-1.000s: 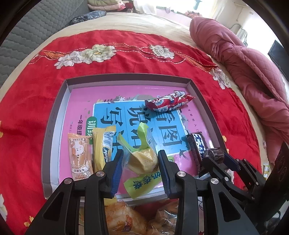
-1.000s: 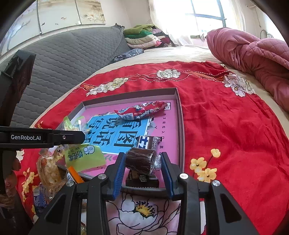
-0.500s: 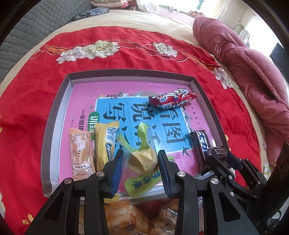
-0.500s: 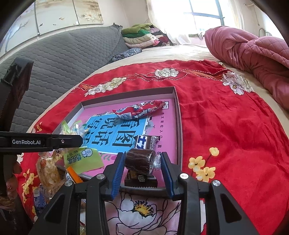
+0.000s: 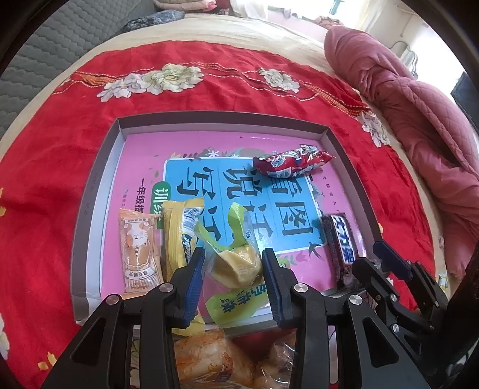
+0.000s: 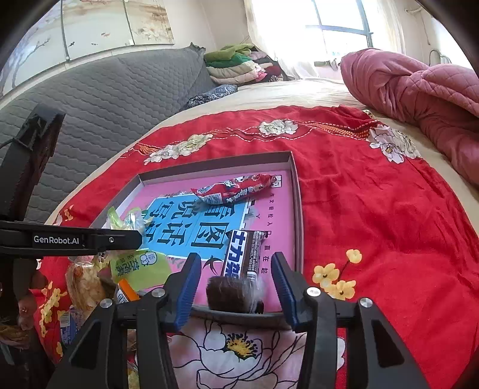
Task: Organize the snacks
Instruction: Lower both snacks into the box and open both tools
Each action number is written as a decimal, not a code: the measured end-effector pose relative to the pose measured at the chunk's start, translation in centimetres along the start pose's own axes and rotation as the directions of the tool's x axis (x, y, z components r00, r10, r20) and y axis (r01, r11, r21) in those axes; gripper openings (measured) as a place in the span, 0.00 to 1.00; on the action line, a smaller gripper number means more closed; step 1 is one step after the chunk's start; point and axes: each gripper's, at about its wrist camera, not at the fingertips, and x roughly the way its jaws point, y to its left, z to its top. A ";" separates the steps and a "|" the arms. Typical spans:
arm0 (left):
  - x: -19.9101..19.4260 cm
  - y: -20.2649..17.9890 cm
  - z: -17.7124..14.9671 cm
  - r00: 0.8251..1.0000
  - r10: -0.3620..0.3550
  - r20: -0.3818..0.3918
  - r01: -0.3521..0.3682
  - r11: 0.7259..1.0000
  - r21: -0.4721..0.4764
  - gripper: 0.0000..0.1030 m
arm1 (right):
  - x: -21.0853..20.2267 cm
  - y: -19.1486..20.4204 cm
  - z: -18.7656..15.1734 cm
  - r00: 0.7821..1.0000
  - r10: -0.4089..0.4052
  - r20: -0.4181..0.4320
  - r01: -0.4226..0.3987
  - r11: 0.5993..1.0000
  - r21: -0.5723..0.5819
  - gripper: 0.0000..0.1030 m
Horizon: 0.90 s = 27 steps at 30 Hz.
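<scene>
Both cameras ride low on the hand-held tools, looking out along their own black fingers, close over the near edge of the grey tray (image 5: 98, 191). The left wrist view tips steeply down, so the tray's pink printed floor fills most of it. The right wrist view sits at the tray's (image 6: 295, 191) near right corner and looks flatter, taking in the grey quilted headboard (image 6: 113, 89) and the window (image 6: 341, 24). They share the tray, the red floral cloth (image 5: 54, 167) (image 6: 374, 203) and the pink quilt (image 5: 419, 113) (image 6: 419, 89); each also catches the other tool at its edge
</scene>
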 end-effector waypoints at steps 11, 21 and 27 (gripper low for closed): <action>0.1 0.2 0.0 1.000 0.012 -0.012 -0.012 1.000 -0.003 0.42 | -0.5 0.5 0.2 1.000 0.000 0.021 0.001 1.000 -0.015 0.56; -0.6 0.4 0.0 1.000 0.001 -0.003 -0.001 1.000 -0.013 0.47 | -1.0 0.6 0.3 0.998 -0.029 0.056 0.031 0.999 -0.031 0.72; -1.3 0.5 0.2 1.000 -0.009 0.006 0.009 1.000 -0.020 0.49 | -1.3 0.7 0.4 0.995 -0.056 0.080 0.059 0.997 -0.041 0.80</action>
